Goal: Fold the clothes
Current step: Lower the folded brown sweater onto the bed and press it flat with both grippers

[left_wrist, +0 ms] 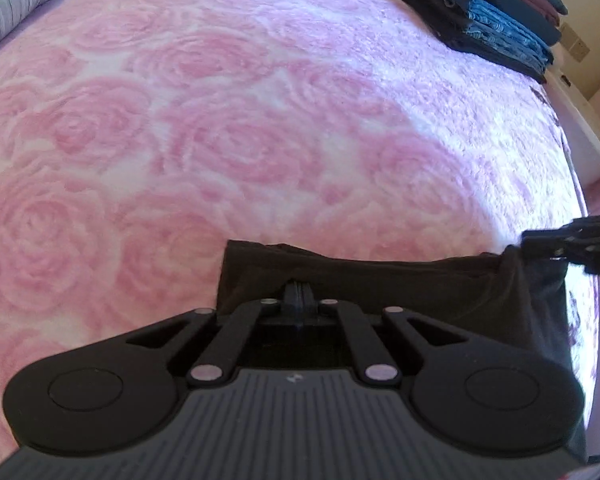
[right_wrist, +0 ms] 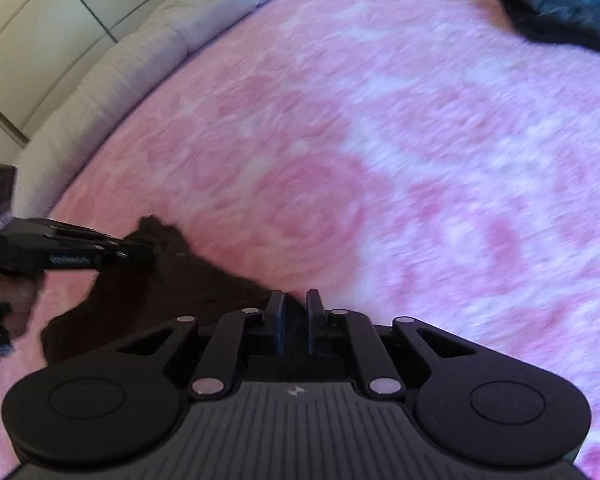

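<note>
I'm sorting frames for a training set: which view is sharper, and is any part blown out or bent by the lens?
Left wrist view: sharp; the rose blanket shows crisp pile, but sunlight blows out its right edge, and the fisheye bows the bed into a dome. Right wrist view: motion-blurred, roses smeared, folded pile soft; only the right gripper itself stays crisp.

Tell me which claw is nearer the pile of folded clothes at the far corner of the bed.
Right. The right claw sits toward the pile of folded clothes, jaws apart at the dark garment's edge. The left claw grips that garment's other end, farther from the pile.
</note>
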{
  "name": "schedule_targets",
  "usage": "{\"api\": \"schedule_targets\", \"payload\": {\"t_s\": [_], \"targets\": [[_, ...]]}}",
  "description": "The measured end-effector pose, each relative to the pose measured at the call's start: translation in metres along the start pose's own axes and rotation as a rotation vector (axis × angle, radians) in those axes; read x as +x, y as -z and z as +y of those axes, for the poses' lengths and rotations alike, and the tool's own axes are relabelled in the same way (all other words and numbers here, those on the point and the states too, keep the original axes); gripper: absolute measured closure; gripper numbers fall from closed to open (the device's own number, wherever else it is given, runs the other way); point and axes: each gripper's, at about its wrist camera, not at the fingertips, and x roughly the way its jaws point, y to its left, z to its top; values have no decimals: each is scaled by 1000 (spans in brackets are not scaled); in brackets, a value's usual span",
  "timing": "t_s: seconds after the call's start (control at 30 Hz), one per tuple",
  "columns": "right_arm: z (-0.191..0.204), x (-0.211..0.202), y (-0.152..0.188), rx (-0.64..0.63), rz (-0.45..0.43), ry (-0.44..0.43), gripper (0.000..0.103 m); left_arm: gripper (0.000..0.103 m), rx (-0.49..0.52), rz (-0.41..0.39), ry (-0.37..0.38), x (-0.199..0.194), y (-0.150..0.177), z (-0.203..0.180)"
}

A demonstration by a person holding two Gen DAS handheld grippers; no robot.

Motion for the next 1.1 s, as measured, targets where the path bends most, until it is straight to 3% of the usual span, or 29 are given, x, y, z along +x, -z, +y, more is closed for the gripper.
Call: {"api": "schedule_targets", "payload": {"t_s": [0.07, 0.2, 0.33, 0.47, 0.63, 0.77, 0.9, 0.97, 1.0, 1.1], "targets": [[-7, -13, 5, 30, 0, 26, 78, 101, 8, -4, -13, -7, 1, -3], [9, -51, 28, -24, 1, -30, 78, 100, 40, -35, -3, -32, 8, -18], [38, -48, 57, -97, 75, -114, 77, 98, 48, 43, -15, -17, 27, -21], [41, -21, 77, -62, 207, -92, 78, 100, -41, 65, -13, -7, 35, -1], [47, -48, 80, -39, 179, -61, 74, 98, -67, 39, -101, -45, 42, -2], [86, -75, 93, -148, 145, -137, 74, 98, -16, 22, -135, -86, 74, -17], [123, -68, 127, -242, 175, -188, 75, 96, 31, 108, -171, -79, 124, -25], [128, -52, 147, -263, 216, -138, 75, 95, 25, 145, -211, -64, 145, -13], [128, -45, 156, -261, 233, -114, 75, 90, -15, 119, -194, -60, 151, -3], [122, -41, 173, -241, 220, -81, 78, 89, -84, 76, -167, -61, 156, 10]]}}
